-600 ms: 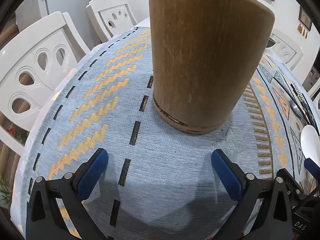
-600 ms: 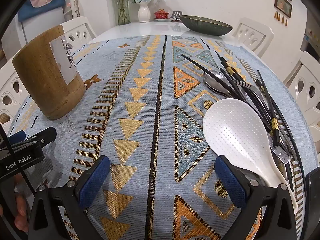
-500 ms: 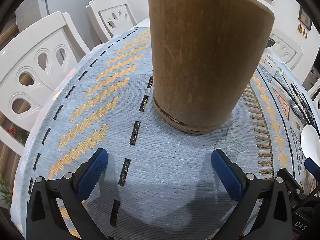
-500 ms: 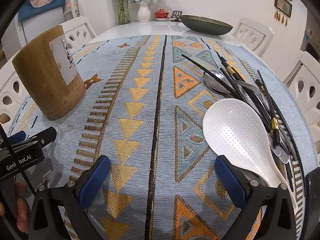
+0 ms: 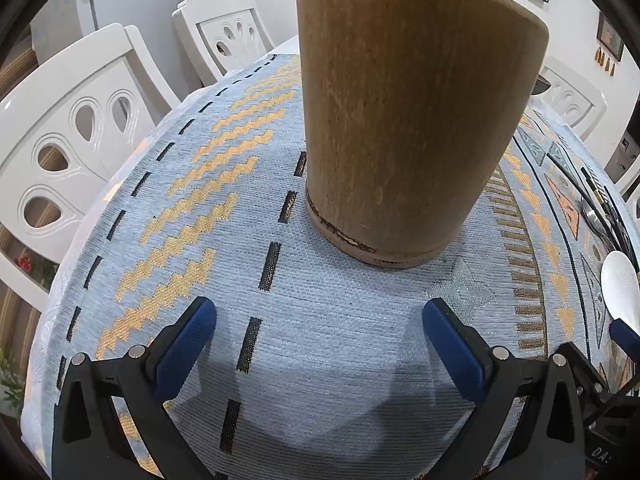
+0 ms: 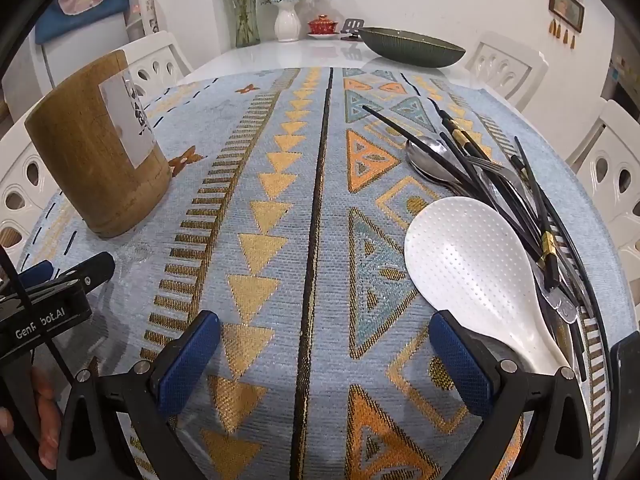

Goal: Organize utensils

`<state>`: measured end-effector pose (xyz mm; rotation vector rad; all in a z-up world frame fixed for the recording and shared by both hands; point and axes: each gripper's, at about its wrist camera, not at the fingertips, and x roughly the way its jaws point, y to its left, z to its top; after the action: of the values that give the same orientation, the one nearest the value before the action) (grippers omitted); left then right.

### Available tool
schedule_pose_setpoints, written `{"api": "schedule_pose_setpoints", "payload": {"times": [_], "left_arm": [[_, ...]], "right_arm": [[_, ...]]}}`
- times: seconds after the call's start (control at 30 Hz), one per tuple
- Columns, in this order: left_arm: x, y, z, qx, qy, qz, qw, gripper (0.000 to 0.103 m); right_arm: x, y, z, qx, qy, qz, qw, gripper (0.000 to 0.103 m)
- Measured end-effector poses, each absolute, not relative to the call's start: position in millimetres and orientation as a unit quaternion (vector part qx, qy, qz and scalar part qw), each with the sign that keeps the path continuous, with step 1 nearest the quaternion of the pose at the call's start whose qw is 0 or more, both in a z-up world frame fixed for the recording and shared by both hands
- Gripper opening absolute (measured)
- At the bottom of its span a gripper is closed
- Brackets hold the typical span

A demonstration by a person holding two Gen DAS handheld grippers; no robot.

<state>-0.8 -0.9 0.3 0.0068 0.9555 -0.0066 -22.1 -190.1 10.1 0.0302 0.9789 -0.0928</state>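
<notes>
A tall brown wooden holder [image 5: 412,120] stands upright on the patterned cloth, straight ahead of my open, empty left gripper [image 5: 320,340]. It also shows at the left of the right wrist view [image 6: 96,152], with a white label. My right gripper [image 6: 324,356] is open and empty above the cloth. A white rice paddle [image 6: 472,272] lies just right of its right finger. Beyond the paddle lies a pile of black chopsticks [image 6: 492,176], metal spoons [image 6: 428,156] and a fork [image 6: 500,176]. The left gripper's body [image 6: 52,300] shows at the lower left of the right wrist view.
White chairs [image 5: 72,144] stand around the table on the left and on the right [image 6: 616,176]. A dark green bowl [image 6: 412,48], a white vase of flowers [image 6: 287,20] and a red lidded dish [image 6: 320,26] sit on the bare white tabletop at the far end.
</notes>
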Motion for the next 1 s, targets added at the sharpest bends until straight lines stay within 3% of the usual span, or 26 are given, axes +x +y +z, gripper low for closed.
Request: {"api": "schedule_pose_setpoints", "payload": {"times": [0.63,1.0], "left_arm": [[-0.2,-0.9,1.0,0.004,0.461,-0.004,0.887,0.103],[-0.6,0.4,1.3,0.004,0.461,-0.005,0.888,0.103]], "right_arm": [[-27.8,-195.8,13.7,-0.005,0.527,0.017,0.850,0.103],[-35.2,-191.3,9.5,0.007,0.496,-0.028,0.868,0.103]]}}
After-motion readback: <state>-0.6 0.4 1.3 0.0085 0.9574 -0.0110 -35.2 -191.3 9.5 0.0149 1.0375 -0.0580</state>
